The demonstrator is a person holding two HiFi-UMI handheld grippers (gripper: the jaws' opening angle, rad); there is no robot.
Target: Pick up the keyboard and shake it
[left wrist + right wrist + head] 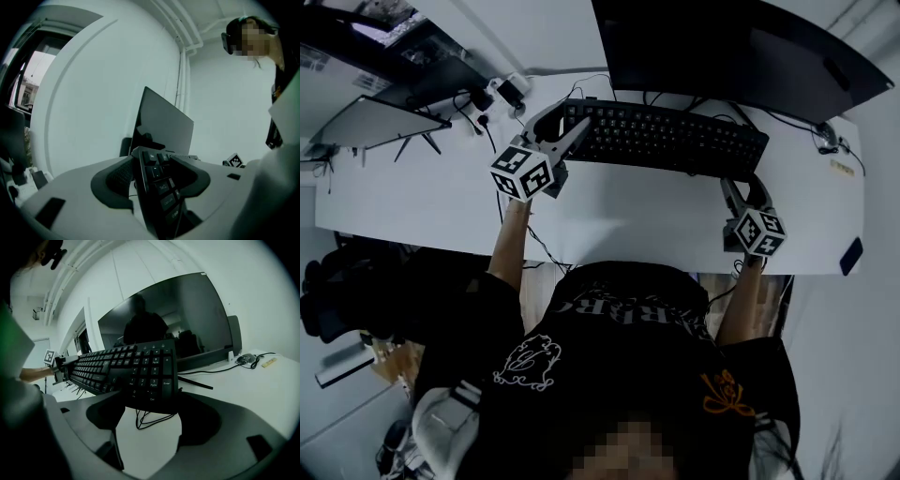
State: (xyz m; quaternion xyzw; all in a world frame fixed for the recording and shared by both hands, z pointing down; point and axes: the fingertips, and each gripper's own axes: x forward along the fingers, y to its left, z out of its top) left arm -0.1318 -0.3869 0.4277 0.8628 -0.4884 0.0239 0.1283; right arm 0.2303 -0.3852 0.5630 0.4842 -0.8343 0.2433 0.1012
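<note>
One black corded keyboard (666,138) | left gripper (567,131) clamps its Esc end | right gripper (742,187) clamps its numpad end

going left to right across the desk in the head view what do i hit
flat grey device → left gripper → keyboard → right gripper → small dark object at the desk's right edge
</note>
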